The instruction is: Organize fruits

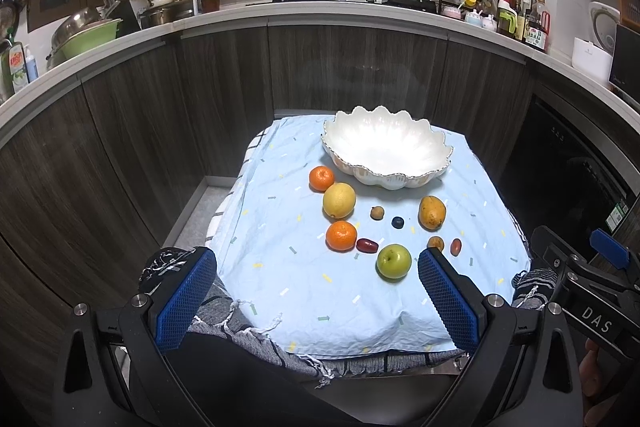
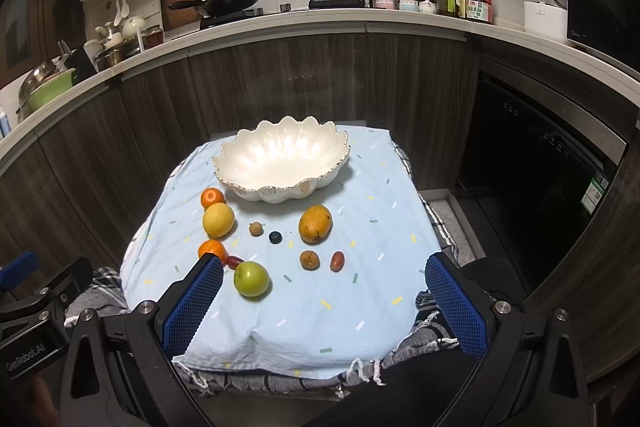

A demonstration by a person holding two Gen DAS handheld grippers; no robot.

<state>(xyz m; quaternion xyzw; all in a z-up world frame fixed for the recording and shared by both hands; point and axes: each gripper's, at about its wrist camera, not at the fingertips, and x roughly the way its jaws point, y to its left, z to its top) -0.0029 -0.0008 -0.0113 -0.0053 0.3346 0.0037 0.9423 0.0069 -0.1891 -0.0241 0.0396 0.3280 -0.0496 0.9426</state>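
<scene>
Cloth covers the table; bowl sits at its far edge, with mango, lemon, apple, oranges and small fruits mid-cloth. Left gripper and right gripper, marked "DAS" and "GenRobot.AI", gape wide, holding nothing.

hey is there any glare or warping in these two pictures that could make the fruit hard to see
Left wrist view: the white bowl blows out bright inside, and the fisheye bends the counter edge. Right wrist view: glare streaks inside the bowl; the fruit such as the green apple stays sharp, casting soft shadows on the blue cloth.
</scene>
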